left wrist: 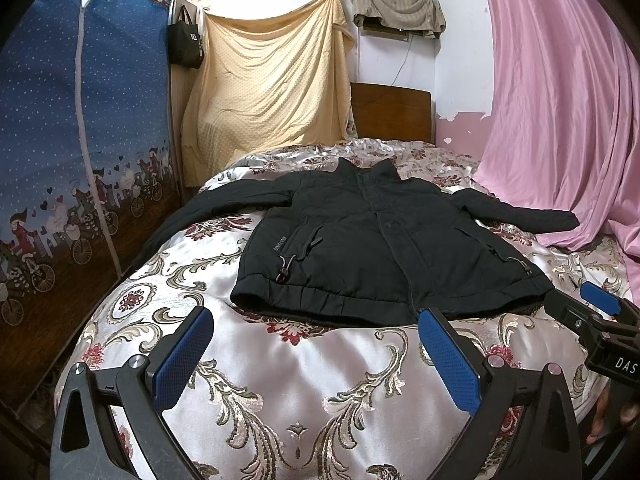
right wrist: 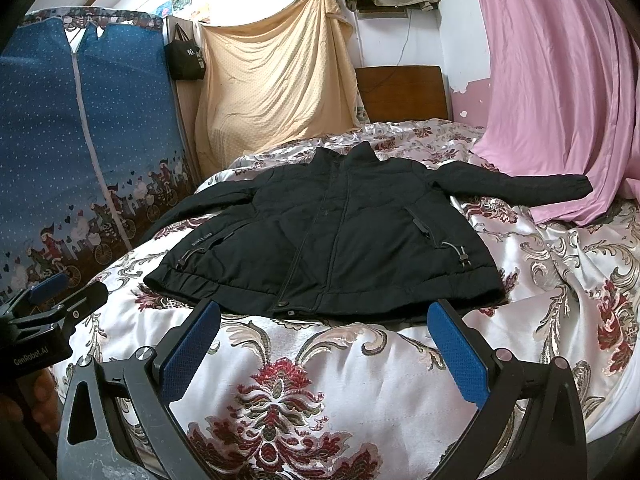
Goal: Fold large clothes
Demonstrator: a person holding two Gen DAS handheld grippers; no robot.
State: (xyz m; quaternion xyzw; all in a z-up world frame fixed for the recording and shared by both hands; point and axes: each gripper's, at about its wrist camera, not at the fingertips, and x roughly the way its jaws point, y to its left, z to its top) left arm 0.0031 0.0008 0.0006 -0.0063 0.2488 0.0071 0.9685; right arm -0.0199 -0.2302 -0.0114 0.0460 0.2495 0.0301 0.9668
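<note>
Black jacket (left wrist: 372, 248) spread flat, front up, on floral bedspread (left wrist: 304, 380). Left gripper (left wrist: 316, 328) and right gripper (right wrist: 324, 320), both 2-fingered, spread wide, empty, short of hem.

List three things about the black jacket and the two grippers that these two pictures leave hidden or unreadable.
- Black jacket: its back and lining, pressed against the bedspread in both views.
- Its left sleeve end, left wrist view: falls over the bed edge.
- Chest lettering: too small to read.
- Right gripper, left wrist view: cut off by the frame.
</note>
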